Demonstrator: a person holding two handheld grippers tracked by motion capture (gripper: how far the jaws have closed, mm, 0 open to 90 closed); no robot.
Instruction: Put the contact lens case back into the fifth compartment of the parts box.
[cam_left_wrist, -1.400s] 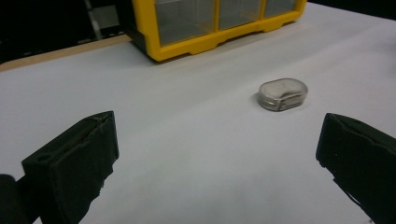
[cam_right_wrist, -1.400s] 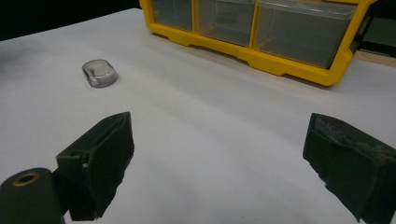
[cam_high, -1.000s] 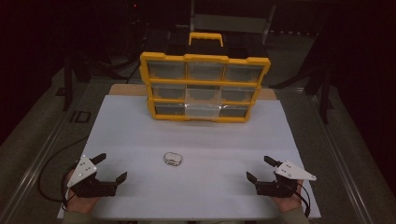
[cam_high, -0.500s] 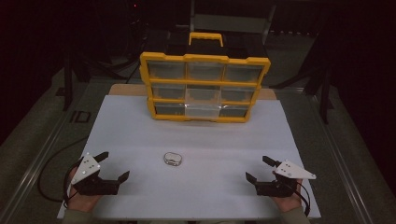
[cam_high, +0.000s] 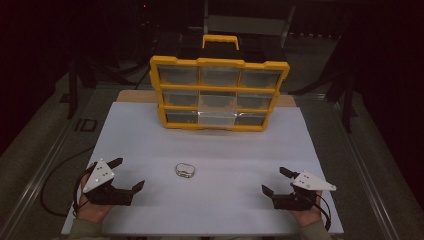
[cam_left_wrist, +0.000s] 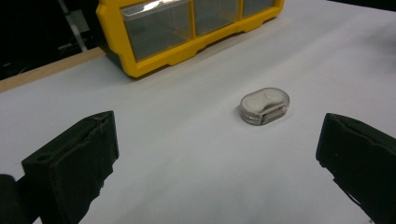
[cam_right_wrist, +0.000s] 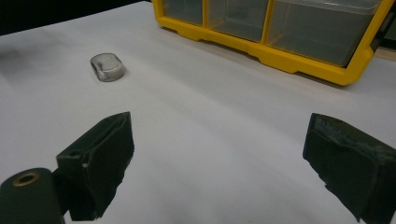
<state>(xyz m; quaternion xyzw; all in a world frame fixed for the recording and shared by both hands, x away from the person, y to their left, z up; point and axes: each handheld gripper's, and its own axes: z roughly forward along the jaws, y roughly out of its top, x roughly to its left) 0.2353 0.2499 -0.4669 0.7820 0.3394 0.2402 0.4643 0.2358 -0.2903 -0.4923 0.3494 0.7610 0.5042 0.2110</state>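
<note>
Both the left gripper (cam_high: 129, 175) and right gripper (cam_high: 274, 181) are held with jaws spread wide, empty, flanking the small clear case (cam_high: 184, 170); the yellow drawer organizer (cam_high: 220, 93) is set upright behind, presumably within reach.

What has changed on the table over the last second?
Hardly anything. The left gripper has edged slightly toward the person's side of the table, its jaws open as before. The right gripper stays open in place, and the small clear case and yellow organizer have not moved.
</note>
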